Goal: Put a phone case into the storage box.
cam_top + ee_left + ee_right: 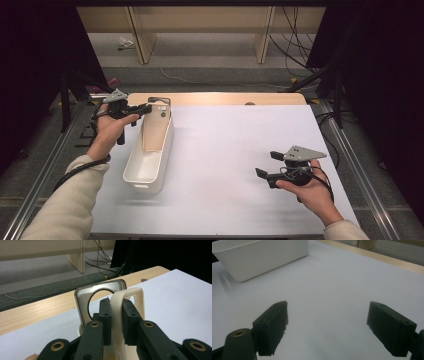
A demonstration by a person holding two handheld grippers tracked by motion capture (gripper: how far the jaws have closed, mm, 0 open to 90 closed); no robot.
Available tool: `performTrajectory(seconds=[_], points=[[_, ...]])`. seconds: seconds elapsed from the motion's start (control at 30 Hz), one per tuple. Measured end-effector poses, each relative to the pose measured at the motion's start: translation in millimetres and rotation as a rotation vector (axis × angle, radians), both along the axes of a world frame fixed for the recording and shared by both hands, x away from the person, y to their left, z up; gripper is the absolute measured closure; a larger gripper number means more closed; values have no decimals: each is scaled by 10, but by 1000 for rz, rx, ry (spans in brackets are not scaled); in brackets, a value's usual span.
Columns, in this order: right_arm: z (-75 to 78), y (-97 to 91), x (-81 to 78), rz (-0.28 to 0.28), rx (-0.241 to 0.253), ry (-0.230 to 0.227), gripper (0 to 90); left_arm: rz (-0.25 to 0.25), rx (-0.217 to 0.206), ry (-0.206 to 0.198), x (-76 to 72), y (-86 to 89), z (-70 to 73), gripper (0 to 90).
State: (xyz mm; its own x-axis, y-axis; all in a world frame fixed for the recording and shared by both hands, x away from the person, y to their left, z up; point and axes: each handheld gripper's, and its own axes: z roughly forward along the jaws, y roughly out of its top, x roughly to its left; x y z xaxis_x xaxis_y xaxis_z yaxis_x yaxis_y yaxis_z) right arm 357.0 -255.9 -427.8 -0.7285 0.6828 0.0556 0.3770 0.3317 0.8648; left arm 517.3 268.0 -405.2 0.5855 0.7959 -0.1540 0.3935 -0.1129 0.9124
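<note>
A wooden table [220, 98] carries a white sheet [235, 150] with a white bin [145, 172] on it.

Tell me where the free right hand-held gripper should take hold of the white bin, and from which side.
Grip the near end wall of the white bin, coming down from above with one jaw inside and one outside. The rim is thin and upright, so it fits between the open jaws of the right hand-held gripper. The left hand-held gripper already pinches the far end's rim that way, so the near end is free.
</note>
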Motion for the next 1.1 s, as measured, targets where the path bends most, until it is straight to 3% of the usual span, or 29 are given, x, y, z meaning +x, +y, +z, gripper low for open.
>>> performTrajectory(seconds=[1.1], points=[[-6,1,1,1,-3,2,180,3,34,36,137,13,-37,776]])
